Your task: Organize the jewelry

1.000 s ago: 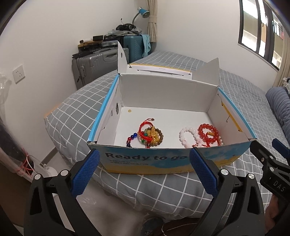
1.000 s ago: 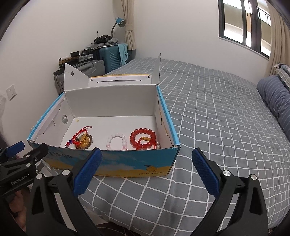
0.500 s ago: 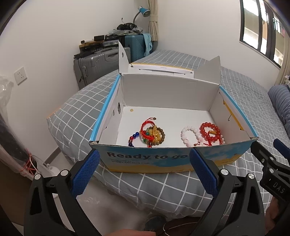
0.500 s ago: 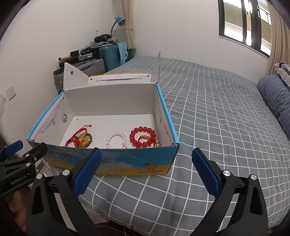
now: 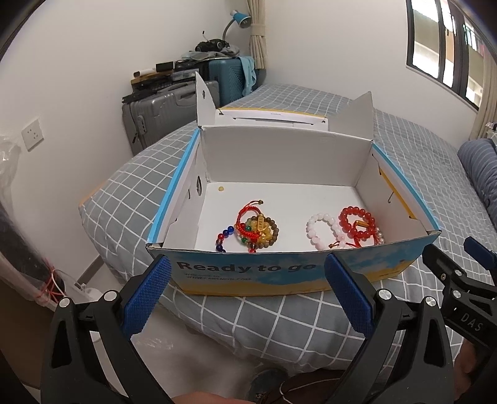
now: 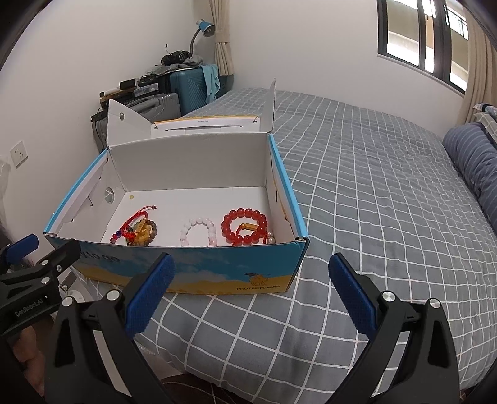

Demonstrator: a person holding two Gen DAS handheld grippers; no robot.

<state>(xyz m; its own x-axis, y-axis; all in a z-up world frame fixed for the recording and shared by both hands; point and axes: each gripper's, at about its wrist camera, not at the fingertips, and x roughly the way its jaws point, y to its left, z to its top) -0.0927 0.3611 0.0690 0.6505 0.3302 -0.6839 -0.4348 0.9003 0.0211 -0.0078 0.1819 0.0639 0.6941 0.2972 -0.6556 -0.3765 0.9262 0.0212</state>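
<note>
An open blue and yellow cardboard box (image 5: 279, 273) (image 6: 217, 273) stands at the foot corner of the bed. On its white floor lie a tangle of red cord, amber and brown bead bracelets (image 5: 256, 230) (image 6: 139, 230), a pale pink bead bracelet (image 5: 321, 228) (image 6: 198, 231) and a red bead bracelet (image 5: 357, 223) (image 6: 245, 227). My left gripper (image 5: 248, 292) is open, in front of the box's near wall. My right gripper (image 6: 248, 292) is open too, near the box's front right corner. Nothing sits between either pair of fingers.
The bed has a grey checked cover (image 6: 372, 202) stretching far right, with a striped blue pillow (image 6: 472, 161). Suitcases (image 5: 167, 115) stacked with clutter and a blue desk lamp (image 5: 240, 18) stand by the far wall. The box's lid flaps (image 5: 279, 115) stand up behind it.
Both grippers have drifted slightly nearer and higher over the box, so more of its floor shows. The jewelry lies where it was.
</note>
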